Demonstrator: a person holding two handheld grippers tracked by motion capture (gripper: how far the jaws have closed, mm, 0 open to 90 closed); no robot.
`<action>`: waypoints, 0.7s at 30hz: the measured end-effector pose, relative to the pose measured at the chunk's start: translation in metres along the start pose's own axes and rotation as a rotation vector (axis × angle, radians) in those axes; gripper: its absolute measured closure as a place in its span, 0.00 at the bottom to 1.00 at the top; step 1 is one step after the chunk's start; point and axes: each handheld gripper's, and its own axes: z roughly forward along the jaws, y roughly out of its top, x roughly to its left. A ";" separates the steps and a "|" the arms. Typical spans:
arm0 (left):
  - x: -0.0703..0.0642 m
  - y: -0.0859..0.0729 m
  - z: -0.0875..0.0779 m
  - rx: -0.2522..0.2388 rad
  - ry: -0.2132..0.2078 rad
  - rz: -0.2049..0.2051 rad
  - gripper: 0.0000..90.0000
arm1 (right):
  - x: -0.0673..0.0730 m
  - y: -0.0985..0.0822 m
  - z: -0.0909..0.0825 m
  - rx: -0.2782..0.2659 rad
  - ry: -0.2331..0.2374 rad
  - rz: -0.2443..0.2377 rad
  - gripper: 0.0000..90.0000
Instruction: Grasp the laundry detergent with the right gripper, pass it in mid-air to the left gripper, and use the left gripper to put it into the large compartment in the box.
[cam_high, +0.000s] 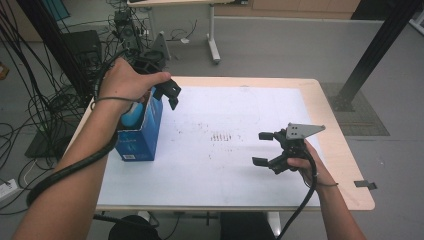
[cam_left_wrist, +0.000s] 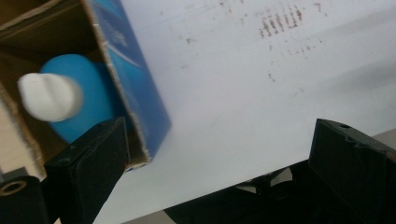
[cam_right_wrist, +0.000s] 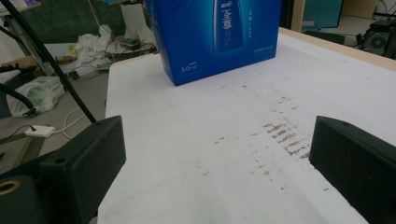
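Note:
An open blue carton (cam_high: 142, 132) stands upright at the left of the white-topped table (cam_high: 235, 175). Inside it sits a blue bottle (cam_left_wrist: 79, 100) with a white cap (cam_left_wrist: 49, 95). My left gripper (cam_high: 170, 95) hangs over the carton's right rim, its jaws open and empty; in the left gripper view (cam_left_wrist: 219, 140) the carton's mouth (cam_left_wrist: 135, 88) lies beside the left jaw. My right gripper (cam_high: 262, 148) rests low at the table's right, open with nothing between its jaws. In the right gripper view (cam_right_wrist: 215, 135) it faces the carton's printed side (cam_right_wrist: 219, 32) across the table.
Brownish smudges (cam_high: 222, 136) mark the white sheet at mid-table. Black cables and equipment (cam_high: 60, 65) crowd the floor at the left. Another table's white leg (cam_high: 214, 45) stands behind, and a black post (cam_high: 372, 55) rises at the right.

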 end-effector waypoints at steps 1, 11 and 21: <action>-0.004 0.000 0.002 -0.004 -0.006 0.007 0.06 | 0.001 0.000 0.000 0.001 0.000 0.000 0.04; -0.039 0.000 0.014 -0.023 -0.032 0.089 0.06 | 0.004 0.006 -0.008 -0.009 -0.027 -0.006 0.04; -0.065 -0.004 0.034 -0.014 -0.044 0.148 0.06 | 0.005 0.001 -0.013 -0.008 -0.040 0.003 0.04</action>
